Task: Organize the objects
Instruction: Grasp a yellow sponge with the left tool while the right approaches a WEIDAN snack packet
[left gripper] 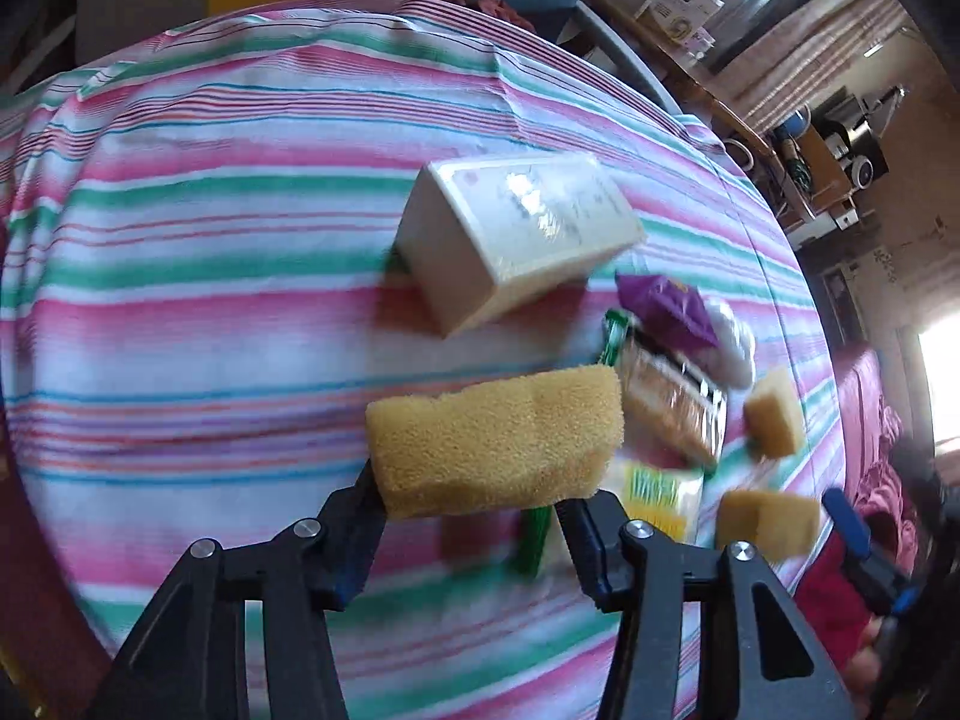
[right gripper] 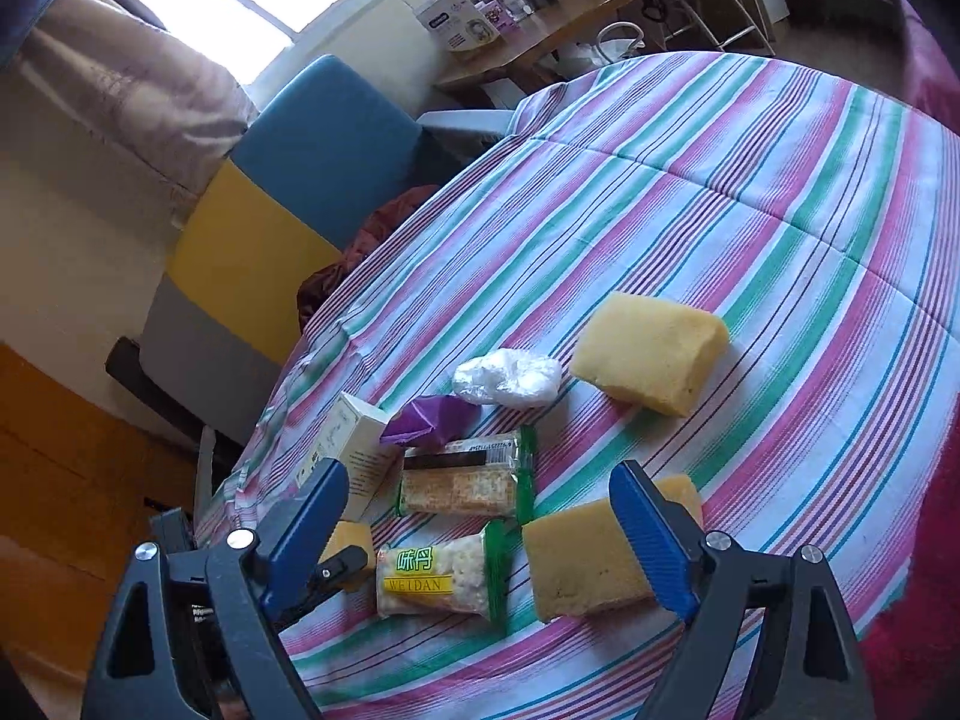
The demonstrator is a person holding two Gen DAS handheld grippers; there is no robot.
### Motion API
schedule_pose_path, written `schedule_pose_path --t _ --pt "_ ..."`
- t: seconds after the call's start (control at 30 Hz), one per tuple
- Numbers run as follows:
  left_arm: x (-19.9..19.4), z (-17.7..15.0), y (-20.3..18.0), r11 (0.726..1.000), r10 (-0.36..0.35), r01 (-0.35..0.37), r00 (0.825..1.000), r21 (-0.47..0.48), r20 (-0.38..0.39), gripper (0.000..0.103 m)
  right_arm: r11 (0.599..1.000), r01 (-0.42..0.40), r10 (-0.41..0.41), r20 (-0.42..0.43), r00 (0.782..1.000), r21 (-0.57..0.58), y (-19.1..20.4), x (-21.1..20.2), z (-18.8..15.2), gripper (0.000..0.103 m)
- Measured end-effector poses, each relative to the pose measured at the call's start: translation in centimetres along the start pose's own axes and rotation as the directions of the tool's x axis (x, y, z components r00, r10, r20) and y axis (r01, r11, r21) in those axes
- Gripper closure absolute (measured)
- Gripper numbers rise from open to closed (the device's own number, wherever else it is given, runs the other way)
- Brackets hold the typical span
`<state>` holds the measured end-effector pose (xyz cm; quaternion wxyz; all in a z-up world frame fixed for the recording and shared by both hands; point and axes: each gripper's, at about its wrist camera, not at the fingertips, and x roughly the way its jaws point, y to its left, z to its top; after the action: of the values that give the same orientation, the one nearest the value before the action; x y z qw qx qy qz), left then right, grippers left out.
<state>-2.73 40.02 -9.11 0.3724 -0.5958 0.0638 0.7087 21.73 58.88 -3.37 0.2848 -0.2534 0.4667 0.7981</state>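
Note:
My left gripper [left gripper: 474, 504] is shut on a yellow sponge [left gripper: 498, 441] and holds it above the striped tablecloth [left gripper: 210, 300]. Beyond it lie a white box [left gripper: 516, 234], a purple wrapper [left gripper: 666, 303], a cracker pack [left gripper: 672, 414] and two more sponges [left gripper: 774, 414] [left gripper: 768, 519]. My right gripper [right gripper: 480, 498] is open and empty above a green snack pack [right gripper: 441, 576] and a cracker pack [right gripper: 465, 483]. A sponge [right gripper: 585, 558] lies by its right finger, another sponge [right gripper: 651, 351] farther off. The white box [right gripper: 354, 453], purple wrapper [right gripper: 429, 420] and a white plastic wad [right gripper: 507, 378] lie behind.
The round table's edge [right gripper: 288, 372] drops off to the left in the right wrist view. A blue and yellow chair [right gripper: 282, 204] stands behind it. A wooden shelf with boxes [right gripper: 480, 18] is at the back. A red sofa [left gripper: 864, 408] lies right of the table.

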Motion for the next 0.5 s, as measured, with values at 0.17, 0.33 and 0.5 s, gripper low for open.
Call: schedule_pose_path --t 0.17,0.33,0.5 --pt "-2.1 -3.2 0.0 0.994 0.029 -0.034 0.998 0.101 0.049 0.049 0.991 -0.017 0.007 -0.08 0.997 -0.13 2.4 1.5 -1.1 0.014" --pt "-4.5 -6.6 0.0 0.978 0.03 -0.049 0.995 0.203 0.096 0.049 0.95 0.001 -0.044 -0.133 0.99 -0.312 5.2 2.9 -3.1 0.014" --pt "-7.8 -9.3 0.7 0.96 0.002 -0.043 0.989 0.275 0.149 0.049 0.866 0.01 -0.131 -0.208 0.969 -0.499 7.6 5.0 -6.0 0.014"
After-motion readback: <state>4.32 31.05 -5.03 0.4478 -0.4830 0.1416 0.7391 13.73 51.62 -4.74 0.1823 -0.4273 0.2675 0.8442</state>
